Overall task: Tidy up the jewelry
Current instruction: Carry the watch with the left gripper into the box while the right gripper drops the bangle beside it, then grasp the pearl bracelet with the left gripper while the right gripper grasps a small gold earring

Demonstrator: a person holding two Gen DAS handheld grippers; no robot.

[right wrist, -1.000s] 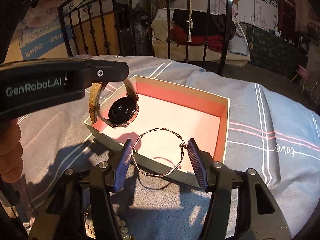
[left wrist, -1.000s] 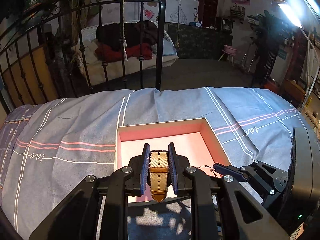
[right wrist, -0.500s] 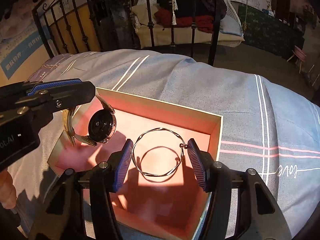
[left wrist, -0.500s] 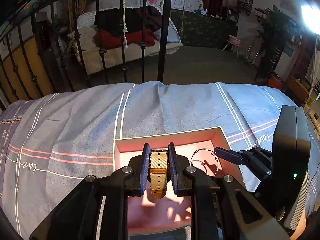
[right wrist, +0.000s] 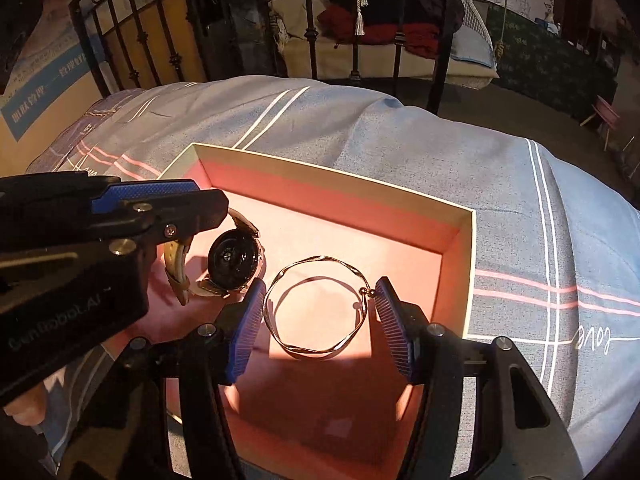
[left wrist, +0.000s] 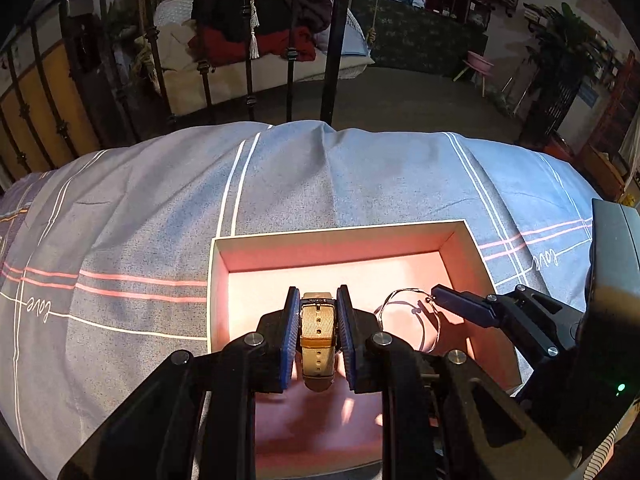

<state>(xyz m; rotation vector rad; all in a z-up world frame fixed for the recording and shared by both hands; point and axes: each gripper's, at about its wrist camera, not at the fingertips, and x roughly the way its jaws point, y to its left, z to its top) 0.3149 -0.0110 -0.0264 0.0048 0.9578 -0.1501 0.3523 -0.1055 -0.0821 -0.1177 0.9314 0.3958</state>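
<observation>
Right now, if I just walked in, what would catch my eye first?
A shallow box with a glowing pink inside, sitting on a striped grey-blue bedspread. Over it, the left gripper pinches a tan-strapped watch, and beside it the right gripper holds a thin wire bangle.

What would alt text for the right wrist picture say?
A gripper holds a thin metal bangle between its blue fingers over an open box with a pink lining, on a striped grey bedcover. At left, a second gripper holds a watch by its tan strap.
</observation>
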